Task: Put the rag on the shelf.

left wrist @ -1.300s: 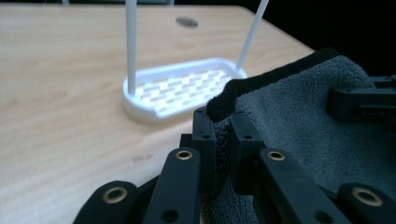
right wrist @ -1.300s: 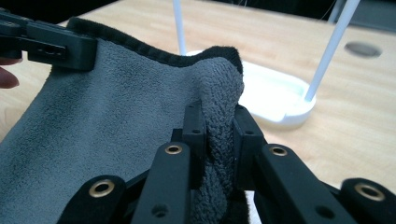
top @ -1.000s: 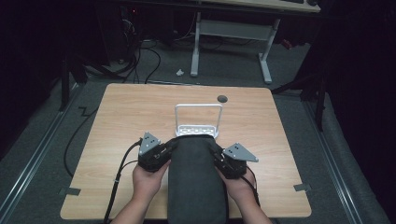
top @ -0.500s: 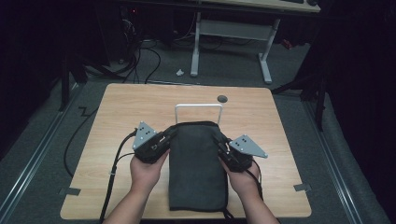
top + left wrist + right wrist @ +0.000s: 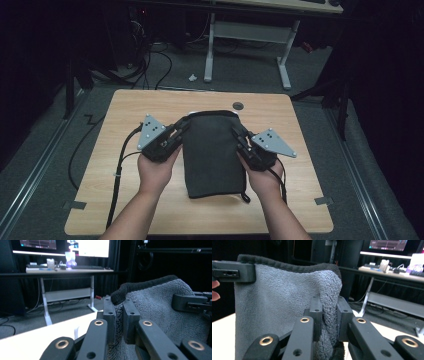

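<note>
- The grey towel (image 5: 212,152) hangs above the near half of the table, held up by its two top corners, its long axis running from the raised far edge down to the hem nearest the person, which looks to brush the wood.
- Its dark-bound top edge runs level from one grip to the other; the fleecy face is toward the person.
- The left gripper (image 5: 178,131) has its jaws nearly shut, pinching a bunched fold of the towel's left top corner; in the left gripper view (image 5: 117,315) cloth fills the gap.
- The right gripper (image 5: 237,134) is clamped the same way on the right top corner, with a thick roll of fleece squeezed between its pads (image 5: 329,317).
- The wooden table (image 5: 130,105) is pale, with a small round dark hole (image 5: 238,105) near its far edge.
- Beyond, on grey carpet, stands a white-legged desk (image 5: 247,35) with cables beside it; the room is dark.
</note>
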